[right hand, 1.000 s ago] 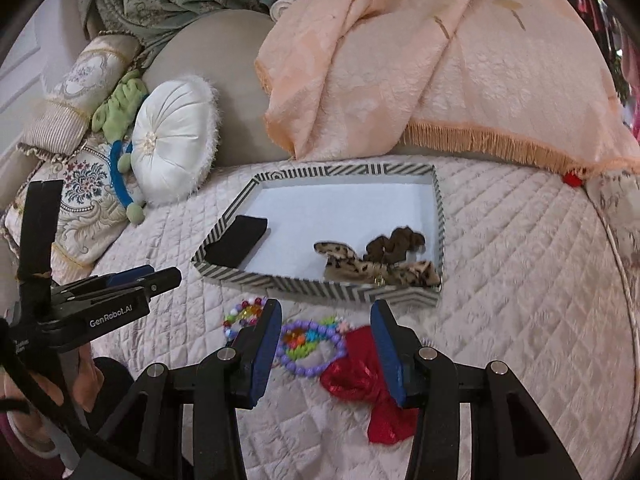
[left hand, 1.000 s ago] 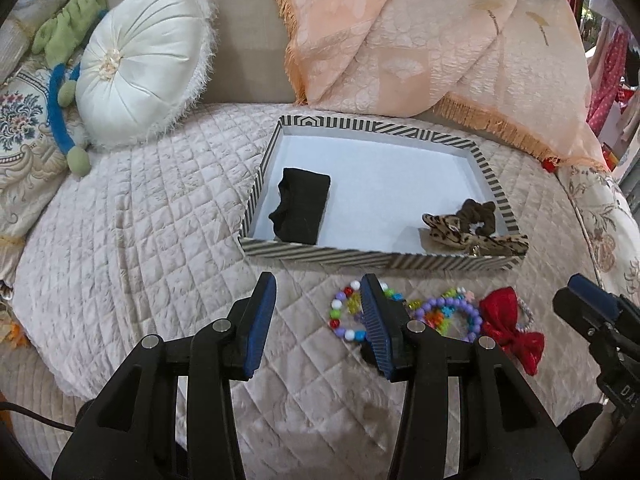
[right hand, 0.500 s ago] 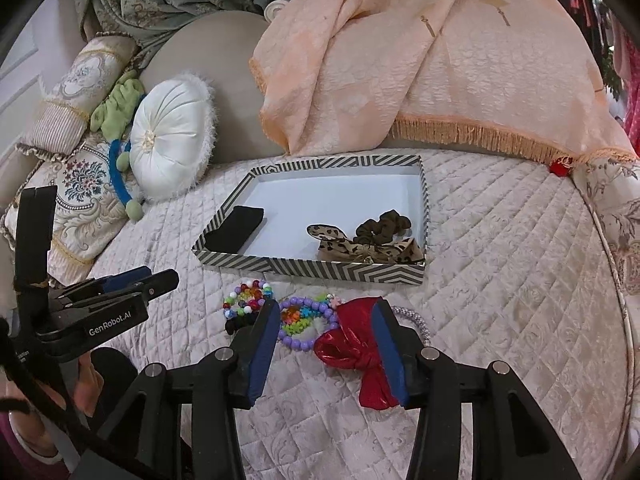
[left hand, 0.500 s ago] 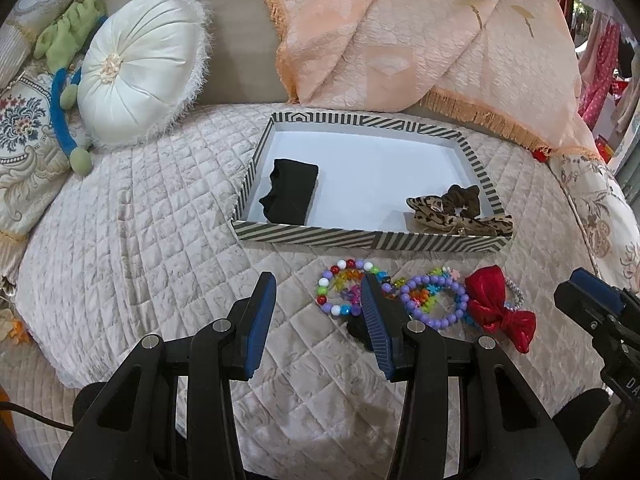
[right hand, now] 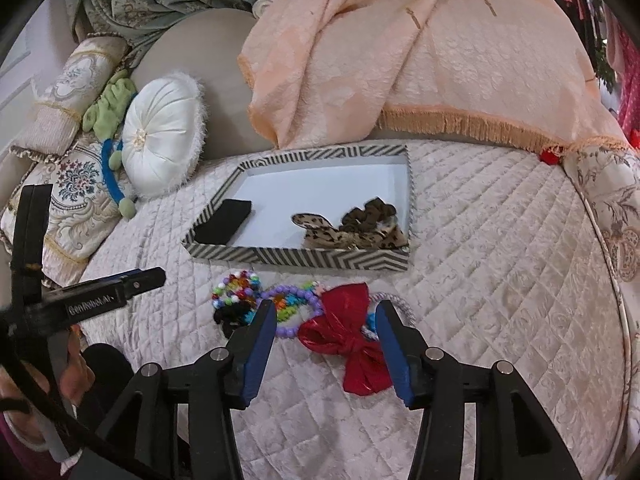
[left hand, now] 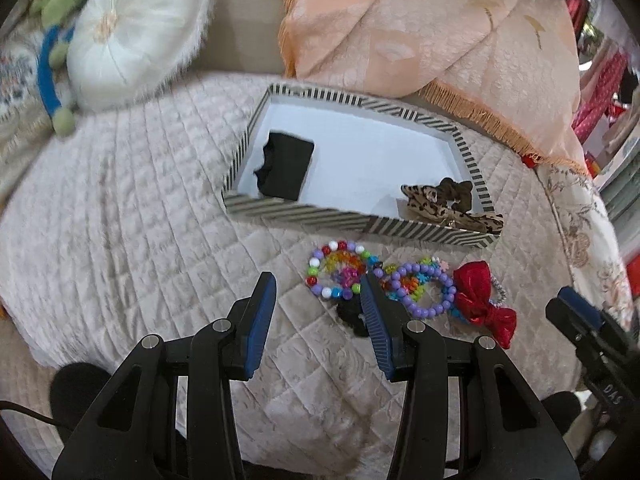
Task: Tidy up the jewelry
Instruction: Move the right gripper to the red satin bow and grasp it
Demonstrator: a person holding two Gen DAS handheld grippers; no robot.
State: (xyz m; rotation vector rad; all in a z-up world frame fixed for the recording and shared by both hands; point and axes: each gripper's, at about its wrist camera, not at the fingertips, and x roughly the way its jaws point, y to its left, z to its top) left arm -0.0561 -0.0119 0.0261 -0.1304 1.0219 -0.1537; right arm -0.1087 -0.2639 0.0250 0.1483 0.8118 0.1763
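A striped tray (left hand: 304, 211) (right hand: 304, 257) lies on the quilted bed and holds a black cloth (left hand: 286, 168) (right hand: 224, 222) and a leopard scrunchie (left hand: 448, 200) (right hand: 360, 226). In front of it lie a multicolour bead bracelet (left hand: 336, 268) (right hand: 234, 288), a purple bead bracelet (left hand: 424, 290) (right hand: 296, 308), a black scrunchie (left hand: 352, 314) (right hand: 230, 316) and a red bow (left hand: 482, 302) (right hand: 348, 332). My left gripper (left hand: 318, 300) is open and empty, just short of the bracelets. My right gripper (right hand: 326, 332) is open, its jaws either side of the red bow.
A white round cushion (left hand: 132, 36) (right hand: 160, 136) and a green and blue plush (right hand: 112, 128) sit at the back left. A peach fringed throw (left hand: 420, 40) (right hand: 400, 60) hangs behind the tray. The bed's front edge (left hand: 60, 364) lies close below the grippers.
Both grippers have drawn back from the tray, so the tray and the jewelry show farther away. The black scrunchie has come into view. Both stay open.
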